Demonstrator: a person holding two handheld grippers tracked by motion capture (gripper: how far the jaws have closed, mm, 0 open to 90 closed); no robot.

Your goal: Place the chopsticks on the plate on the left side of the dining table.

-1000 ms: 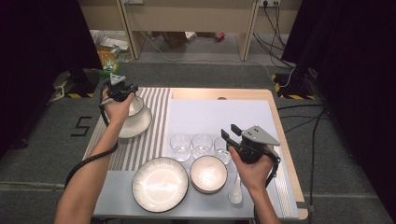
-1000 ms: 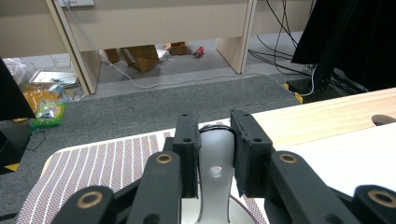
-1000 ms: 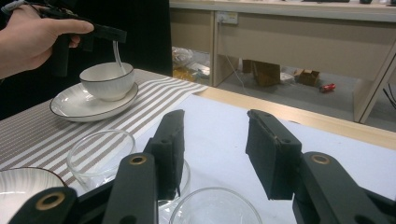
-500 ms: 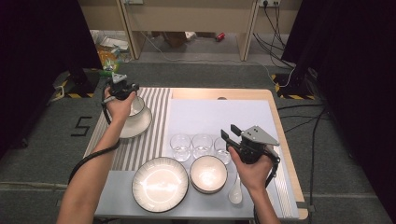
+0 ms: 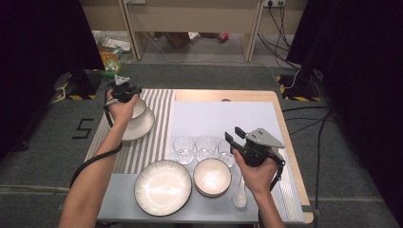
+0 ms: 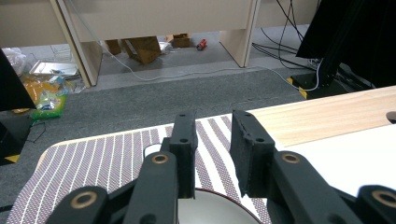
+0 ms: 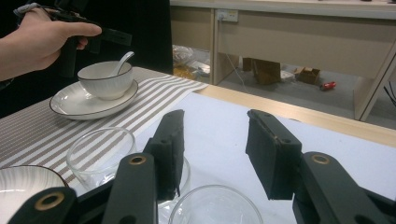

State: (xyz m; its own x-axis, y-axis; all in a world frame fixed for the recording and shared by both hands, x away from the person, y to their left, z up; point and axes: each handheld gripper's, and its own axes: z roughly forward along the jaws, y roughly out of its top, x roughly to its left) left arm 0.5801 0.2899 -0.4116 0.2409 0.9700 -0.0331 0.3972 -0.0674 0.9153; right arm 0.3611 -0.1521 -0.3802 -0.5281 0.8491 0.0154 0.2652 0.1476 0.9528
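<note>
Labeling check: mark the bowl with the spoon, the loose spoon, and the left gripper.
bowl with the spoon [image 7: 105,79], right gripper view, outer wall.
loose spoon [image 5: 240,198], high view, its scoop.
left gripper [image 6: 212,154], left gripper view, midway between fingertips.

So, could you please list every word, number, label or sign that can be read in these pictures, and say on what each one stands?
"5": a dark mark on the grey floor, left of the table in the high view.
The colourful packet on the floor: print too blurred to read.
The bowl, plates, glasses and both grippers: no text can be seen on them.
</note>
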